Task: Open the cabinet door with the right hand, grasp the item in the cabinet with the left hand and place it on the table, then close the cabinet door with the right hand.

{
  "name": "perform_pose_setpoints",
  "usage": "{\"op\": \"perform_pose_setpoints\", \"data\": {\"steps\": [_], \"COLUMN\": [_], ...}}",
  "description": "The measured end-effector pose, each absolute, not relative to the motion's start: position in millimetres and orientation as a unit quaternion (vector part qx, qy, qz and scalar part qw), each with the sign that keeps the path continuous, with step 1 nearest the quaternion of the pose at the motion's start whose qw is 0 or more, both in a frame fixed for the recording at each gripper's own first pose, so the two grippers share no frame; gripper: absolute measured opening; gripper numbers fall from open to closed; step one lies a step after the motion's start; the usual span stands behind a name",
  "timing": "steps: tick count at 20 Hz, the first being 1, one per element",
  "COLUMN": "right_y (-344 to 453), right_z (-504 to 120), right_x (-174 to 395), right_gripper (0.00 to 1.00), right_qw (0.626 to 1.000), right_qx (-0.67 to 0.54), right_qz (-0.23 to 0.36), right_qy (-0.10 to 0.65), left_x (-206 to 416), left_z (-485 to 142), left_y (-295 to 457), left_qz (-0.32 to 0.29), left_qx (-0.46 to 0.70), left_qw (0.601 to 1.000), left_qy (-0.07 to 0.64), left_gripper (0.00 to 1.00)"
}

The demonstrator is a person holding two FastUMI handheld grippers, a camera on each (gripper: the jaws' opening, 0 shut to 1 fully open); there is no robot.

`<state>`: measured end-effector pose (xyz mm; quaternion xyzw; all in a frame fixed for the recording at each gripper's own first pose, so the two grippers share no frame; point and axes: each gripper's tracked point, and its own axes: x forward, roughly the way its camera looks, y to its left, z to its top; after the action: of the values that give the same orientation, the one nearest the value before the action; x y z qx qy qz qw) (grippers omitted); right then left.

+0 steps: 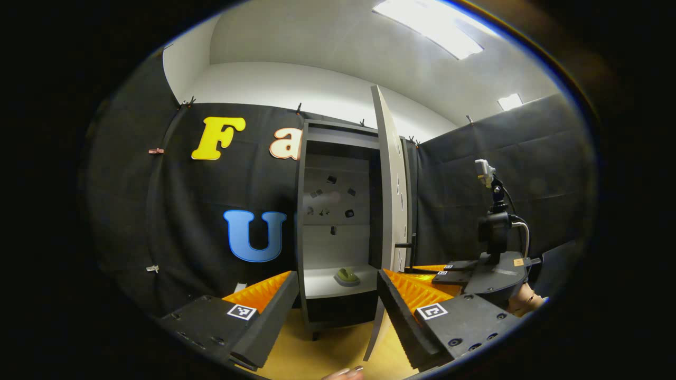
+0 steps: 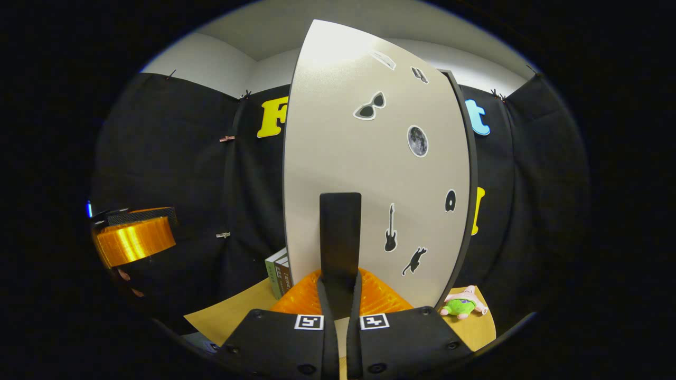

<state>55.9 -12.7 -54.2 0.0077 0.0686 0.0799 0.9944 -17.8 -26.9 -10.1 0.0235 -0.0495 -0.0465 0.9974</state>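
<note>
The cabinet door (image 1: 390,179) stands open, the right gripper (image 2: 338,287) clamped on its handle (image 2: 340,237) (stickers dot the panel). The left gripper (image 1: 338,303), fingers spread wide, faces the cabinet (image 1: 338,221), where a green item (image 1: 347,275) sits on the lower shelf (image 1: 322,285).

The door (image 2: 369,174) has a pale, matt, finely grained face — smooth stickers (image 2: 417,141) lie flat on it — and a dark matt handle (image 2: 340,237). The table (image 1: 327,351) looks like smooth, light wood. Booth walls are matt black cloth (image 1: 174,211). The shelf (image 1: 325,282) is smooth and whitish; a plush toy (image 2: 460,305) looks soft.
</note>
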Motion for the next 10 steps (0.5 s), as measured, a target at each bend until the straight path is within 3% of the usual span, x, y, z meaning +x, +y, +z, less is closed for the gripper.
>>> {"op": "perform_pose_setpoints", "data": {"steps": [10], "right_y": [-75], "right_z": [-49], "right_x": [2], "right_gripper": [0.1], "right_qw": [0.997], "right_qx": [0.0], "right_qz": [0.029], "right_qy": [0.065], "left_x": [7], "left_z": [-18], "left_y": [-72], "left_qz": [-0.102], "left_qx": [0.006], "left_qw": [0.994], "left_qy": [-0.037], "left_gripper": [0.94]}}
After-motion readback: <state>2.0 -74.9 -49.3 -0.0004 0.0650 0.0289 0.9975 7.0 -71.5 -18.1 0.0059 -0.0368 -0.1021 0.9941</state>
